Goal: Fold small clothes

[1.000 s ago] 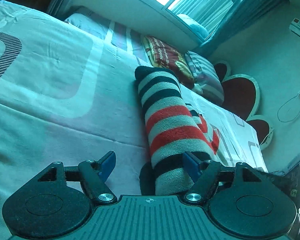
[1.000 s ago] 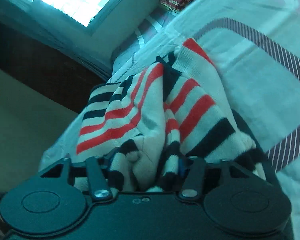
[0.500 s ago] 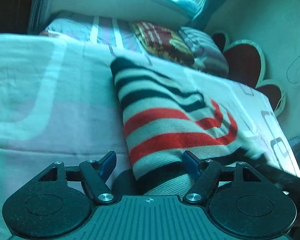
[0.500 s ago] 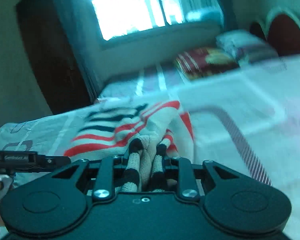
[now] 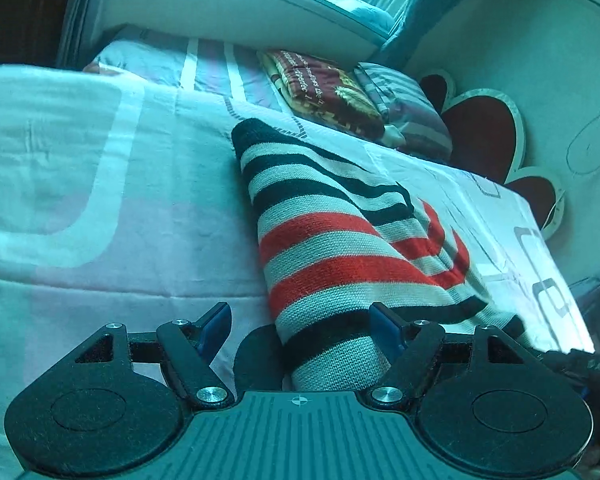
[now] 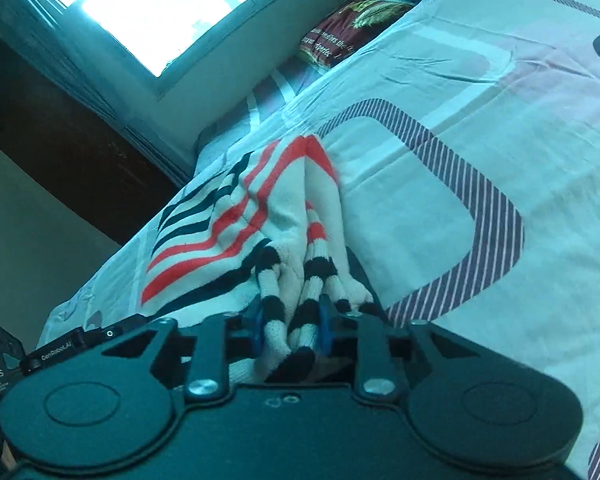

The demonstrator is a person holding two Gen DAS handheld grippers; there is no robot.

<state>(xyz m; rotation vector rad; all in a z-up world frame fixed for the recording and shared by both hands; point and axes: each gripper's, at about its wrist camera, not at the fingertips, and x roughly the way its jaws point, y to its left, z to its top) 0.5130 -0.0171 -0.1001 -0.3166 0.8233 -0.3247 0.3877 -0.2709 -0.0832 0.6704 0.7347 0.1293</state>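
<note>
A small knitted garment [image 5: 340,248] with black, red and cream stripes lies on the bed. In the left wrist view my left gripper [image 5: 300,328] is open, its blue pads wide apart, and the near end of the garment passes between them against the right pad. In the right wrist view my right gripper [image 6: 292,328] is shut on a bunched black-and-cream end of the same garment [image 6: 260,216], which stretches away and to the left over the sheet.
The bed sheet [image 5: 100,200] is pale with pink and grey rounded shapes. Pillows and a dark red folded blanket [image 5: 324,92] lie at the head under the window. A heart-shaped headboard [image 5: 484,136] stands at right. The left gripper's body [image 6: 4,364] shows at the lower left.
My right gripper has closed on the bunched end and swung, pulling the garment out flatter over the sheet. My left gripper has stayed open at the other end.
</note>
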